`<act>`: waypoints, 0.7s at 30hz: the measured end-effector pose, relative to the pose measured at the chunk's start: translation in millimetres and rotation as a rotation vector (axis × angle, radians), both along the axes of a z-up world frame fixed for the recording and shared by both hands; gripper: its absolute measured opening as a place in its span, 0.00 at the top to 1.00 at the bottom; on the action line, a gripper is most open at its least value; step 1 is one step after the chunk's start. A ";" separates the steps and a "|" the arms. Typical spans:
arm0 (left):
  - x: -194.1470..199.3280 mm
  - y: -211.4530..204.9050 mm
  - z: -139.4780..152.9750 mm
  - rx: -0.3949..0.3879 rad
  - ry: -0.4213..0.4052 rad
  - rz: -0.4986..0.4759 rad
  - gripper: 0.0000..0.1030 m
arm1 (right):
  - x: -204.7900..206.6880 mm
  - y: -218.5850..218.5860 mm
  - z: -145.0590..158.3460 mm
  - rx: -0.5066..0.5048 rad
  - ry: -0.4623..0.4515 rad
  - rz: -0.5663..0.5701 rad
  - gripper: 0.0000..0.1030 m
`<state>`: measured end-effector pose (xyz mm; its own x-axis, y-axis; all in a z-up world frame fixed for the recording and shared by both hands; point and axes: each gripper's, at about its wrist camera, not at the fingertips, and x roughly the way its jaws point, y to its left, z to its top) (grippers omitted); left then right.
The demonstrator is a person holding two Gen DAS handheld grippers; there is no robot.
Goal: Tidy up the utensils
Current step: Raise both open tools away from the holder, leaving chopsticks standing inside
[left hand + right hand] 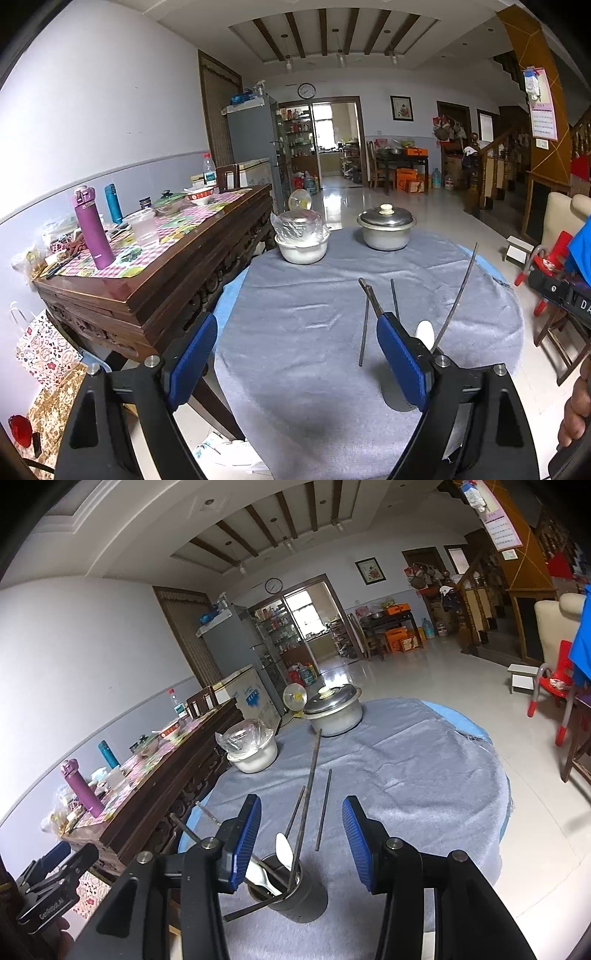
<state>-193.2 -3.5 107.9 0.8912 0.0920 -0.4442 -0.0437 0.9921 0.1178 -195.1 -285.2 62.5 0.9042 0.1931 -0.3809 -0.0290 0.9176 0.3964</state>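
A grey metal utensil cup [295,895] stands on the grey cloth of the round table [424,768], just in front of my right gripper [301,843], which is open and empty above it. The cup holds a white spoon [284,847] and several dark chopsticks [308,794]. One dark chopstick [324,808] lies flat on the cloth. My left gripper [295,360] is open and empty. In the left wrist view the cup [397,400] is mostly hidden behind my right finger, and a chopstick [364,332] lies on the cloth.
A lidded metal pot [386,227] and a plastic-covered white bowl [303,240] stand at the table's far side. A carved wooden sideboard [166,273] with bottles stands close on the left. Red chairs [557,686] stand on the right.
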 end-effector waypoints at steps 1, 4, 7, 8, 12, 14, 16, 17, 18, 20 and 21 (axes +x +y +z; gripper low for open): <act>0.6 0.0 0.8 0.001 -0.001 0.002 0.14 | -0.8 0.9 0.9 -0.003 -0.001 0.002 0.52; -1.3 0.6 3.2 0.000 -0.005 0.008 0.14 | -3.7 3.4 3.1 -0.009 -0.002 0.006 0.52; -3.1 1.5 5.1 -0.003 -0.012 0.012 0.13 | -6.0 4.2 4.8 -0.010 -0.001 0.009 0.52; -3.5 1.7 5.8 -0.004 -0.014 0.014 0.13 | -7.9 4.4 5.6 -0.013 0.001 0.011 0.51; -5.9 1.8 8.7 -0.006 -0.024 0.024 0.12 | -13.7 5.7 6.3 -0.020 0.005 0.020 0.51; -7.0 1.4 9.1 -0.007 -0.026 0.028 0.11 | -15.4 6.9 5.0 -0.026 0.007 0.022 0.51; -7.8 1.0 9.6 -0.004 -0.029 0.036 0.10 | -18.7 7.1 3.8 -0.028 0.011 0.023 0.51; -7.6 1.0 9.6 -0.005 -0.029 0.038 0.10 | -20.6 6.6 2.5 -0.026 0.014 0.025 0.50; -8.3 1.2 9.6 -0.007 -0.030 0.040 0.10 | -21.9 6.1 1.3 -0.024 0.017 0.025 0.50; -9.6 1.6 9.3 -0.009 -0.031 0.046 0.09 | -23.8 4.2 -1.0 -0.021 0.022 0.023 0.50; -10.0 1.4 9.1 -0.008 -0.032 0.050 0.09 | -24.9 3.1 -2.1 -0.019 0.025 0.023 0.50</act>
